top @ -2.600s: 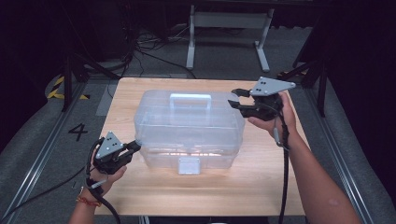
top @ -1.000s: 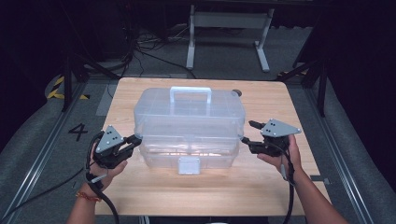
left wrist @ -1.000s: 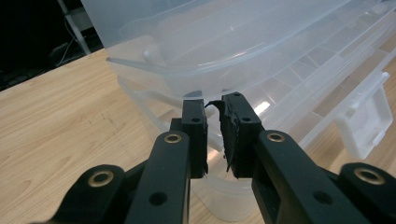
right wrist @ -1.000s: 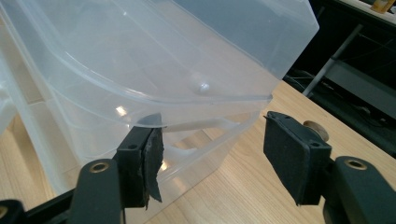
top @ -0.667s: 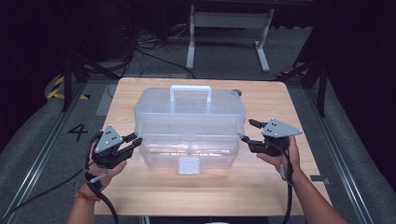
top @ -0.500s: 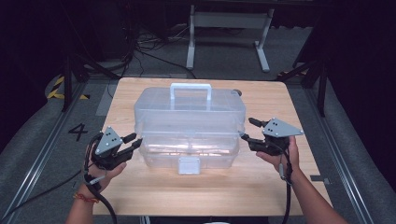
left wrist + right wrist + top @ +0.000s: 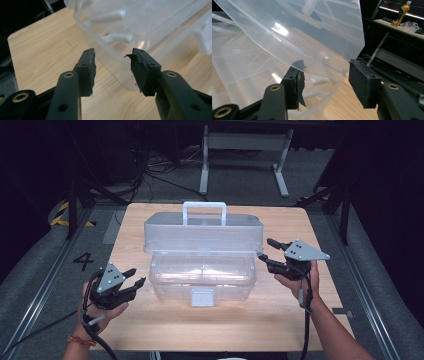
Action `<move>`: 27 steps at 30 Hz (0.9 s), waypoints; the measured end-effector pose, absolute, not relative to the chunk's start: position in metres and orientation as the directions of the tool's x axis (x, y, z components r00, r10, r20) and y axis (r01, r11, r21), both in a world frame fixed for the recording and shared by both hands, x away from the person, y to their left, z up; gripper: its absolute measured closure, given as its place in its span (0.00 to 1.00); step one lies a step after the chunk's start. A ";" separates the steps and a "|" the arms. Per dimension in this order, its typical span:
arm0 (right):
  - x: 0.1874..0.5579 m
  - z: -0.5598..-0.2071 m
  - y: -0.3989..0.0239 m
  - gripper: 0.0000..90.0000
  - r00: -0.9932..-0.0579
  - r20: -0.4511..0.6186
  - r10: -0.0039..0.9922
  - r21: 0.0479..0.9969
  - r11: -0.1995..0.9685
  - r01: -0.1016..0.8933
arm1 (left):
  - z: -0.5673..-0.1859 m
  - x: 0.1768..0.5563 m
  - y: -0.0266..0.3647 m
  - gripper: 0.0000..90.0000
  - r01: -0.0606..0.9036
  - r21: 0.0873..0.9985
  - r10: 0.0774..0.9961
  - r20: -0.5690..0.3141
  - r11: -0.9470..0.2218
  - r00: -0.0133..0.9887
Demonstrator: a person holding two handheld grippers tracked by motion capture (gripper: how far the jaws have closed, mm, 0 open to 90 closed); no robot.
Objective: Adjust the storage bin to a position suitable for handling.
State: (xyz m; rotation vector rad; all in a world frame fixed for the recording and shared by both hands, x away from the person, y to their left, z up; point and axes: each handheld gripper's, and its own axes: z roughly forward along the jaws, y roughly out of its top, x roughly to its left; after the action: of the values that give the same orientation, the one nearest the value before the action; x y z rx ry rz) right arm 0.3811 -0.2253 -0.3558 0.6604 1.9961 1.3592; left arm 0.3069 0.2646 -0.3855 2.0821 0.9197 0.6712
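Fingers of the left gripper are standing apart with nothing between them; its jaws have just been opening, and they are pointing at the lower left corner of the clear plastic storage box. From the left gripper view, the two black pads are framing that rounded corner of the box without touching it. Fingers of the right gripper are also standing apart, having just been closing, and they are straddling the right edge of the raised lid. From the right gripper view, the lid is passing between the pads, yet whether either pad is pressing on it cannot be told. Resting at the middle of the wooden table, the box is lying with its lid tilted up and its white handle uppermost, a white latch facing the person.
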 end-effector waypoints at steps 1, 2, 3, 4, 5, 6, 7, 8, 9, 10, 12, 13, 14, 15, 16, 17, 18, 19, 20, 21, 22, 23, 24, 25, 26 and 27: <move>0.382 -0.355 -0.225 0.53 -0.675 -0.218 0.705 0.939 0.341 0.052 | -0.389 0.307 0.265 0.58 0.399 0.787 0.784 0.166 -0.471 0.598; 0.382 -0.354 -0.225 0.54 -0.672 -0.213 0.709 0.941 0.334 0.054 | -0.392 0.307 0.266 0.57 0.405 0.776 0.782 0.175 -0.483 0.598; 0.384 -0.353 -0.224 0.57 -0.674 -0.215 0.707 0.942 0.333 0.048 | -0.394 0.307 0.266 0.56 0.412 0.767 0.783 0.181 -0.492 0.596; 0.384 -0.352 -0.224 0.59 -0.675 -0.211 0.707 0.943 0.329 0.050 | -0.400 0.307 0.266 0.55 0.427 0.751 0.783 0.189 -0.504 0.592; 0.385 -0.351 -0.223 0.60 -0.678 -0.215 0.703 0.943 0.330 0.044 | -0.402 0.307 0.266 0.53 0.435 0.745 0.786 0.189 -0.505 0.589; 0.386 -0.351 -0.223 0.61 -0.678 -0.217 0.702 0.942 0.332 0.042 | -0.406 0.308 0.266 0.51 0.447 0.734 0.786 0.189 -0.511 0.588; 0.387 -0.350 -0.222 0.62 -0.679 -0.221 0.701 0.942 0.332 0.036 | -0.410 0.308 0.266 0.50 0.459 0.725 0.787 0.185 -0.514 0.588; 0.388 -0.350 -0.222 0.62 -0.678 -0.222 0.701 0.942 0.333 0.036 | -0.413 0.309 0.267 0.49 0.467 0.717 0.787 0.185 -0.518 0.589; 0.389 -0.349 -0.221 0.62 -0.678 -0.218 0.702 0.943 0.329 0.037 | -0.415 0.309 0.268 0.48 0.473 0.713 0.787 0.180 -0.517 0.590; 0.390 -0.349 -0.221 0.63 -0.677 -0.219 0.702 0.944 0.327 0.034 | -0.419 0.309 0.268 0.46 0.476 0.707 0.784 0.179 -0.523 0.595; 0.391 -0.348 -0.220 0.64 -0.676 -0.218 0.704 0.946 0.322 0.031 | -0.423 0.310 0.270 0.41 0.485 0.696 0.780 0.172 -0.528 0.602; 0.392 -0.347 -0.220 0.65 -0.675 -0.219 0.704 0.947 0.321 0.028 | -0.426 0.310 0.271 0.39 0.490 0.693 0.780 0.168 -0.529 0.604; 0.393 -0.347 -0.220 0.65 -0.675 -0.218 0.704 0.947 0.319 0.026 | -0.429 0.310 0.271 0.38 0.502 0.688 0.784 0.159 -0.524 0.600; 0.394 -0.346 -0.220 0.65 -0.674 -0.219 0.705 0.947 0.319 0.025 | -0.432 0.310 0.272 0.36 0.507 0.683 0.784 0.157 -0.525 0.601; 0.395 -0.345 -0.219 0.65 -0.670 -0.225 0.708 0.947 0.321 0.021 | -0.435 0.310 0.273 0.35 0.511 0.680 0.783 0.153 -0.526 0.602; 0.395 -0.345 -0.219 0.65 -0.670 -0.225 0.708 0.947 0.321 0.021 | -0.435 0.310 0.273 0.34 0.511 0.680 0.783 0.153 -0.526 0.602; 0.396 -0.344 -0.220 0.65 -0.668 -0.228 0.708 0.946 0.324 0.020 | -0.440 0.310 0.274 0.34 0.520 0.679 0.789 0.144 -0.518 0.597; 0.397 -0.343 -0.220 0.66 -0.671 -0.226 0.706 0.947 0.321 0.019 | -0.444 0.310 0.275 0.32 0.528 0.668 0.788 0.146 -0.524 0.598; 0.399 -0.342 -0.219 0.67 -0.672 -0.219 0.708 0.949 0.313 0.021 | -0.447 0.310 0.275 0.31 0.534 0.668 0.792 0.140 -0.518 0.594; 0.400 -0.340 -0.219 0.69 -0.668 -0.225 0.709 0.949 0.314 0.013 | -0.453 0.311 0.276 0.30 0.549 0.659 0.796 0.126 -0.514 0.593; 0.401 -0.339 -0.218 0.69 -0.669 -0.226 0.708 0.949 0.314 0.013 | -0.455 0.311 0.277 0.30 0.547 0.661 0.793 0.122 -0.514 0.597; 0.401 -0.339 -0.218 0.70 -0.667 -0.228 0.709 0.949 0.315 0.011 | -0.455 0.311 0.277 0.30 0.547 0.661 0.793 0.122 -0.514 0.597; 0.402 -0.338 -0.218 0.71 -0.664 -0.229 0.712 0.949 0.315 0.009 | -0.458 0.311 0.278 0.29 0.555 0.649 0.791 0.121 -0.520 0.599; 0.402 -0.338 -0.218 0.71 -0.664 -0.229 0.712 0.949 0.315 0.009 | -0.461 0.311 0.278 0.29 0.555 0.649 0.789 0.118 -0.521 0.603; 0.404 -0.337 -0.217 0.72 -0.664 -0.222 0.714 0.953 0.304 0.009 | -0.465 0.312 0.278 0.29 0.559 0.641 0.787 0.117 -0.526 0.606; 0.404 -0.337 -0.217 0.72 -0.664 -0.222 0.714 0.953 0.304 0.009 | -0.465 0.312 0.278 0.28 0.559 0.641 0.787 0.117 -0.526 0.606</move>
State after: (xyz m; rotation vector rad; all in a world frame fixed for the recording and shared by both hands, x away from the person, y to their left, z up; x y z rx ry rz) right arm 0.4040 -0.2174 -0.3366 0.6411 1.9303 1.4046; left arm 0.3117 0.2779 -0.4652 2.2748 1.0597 0.5383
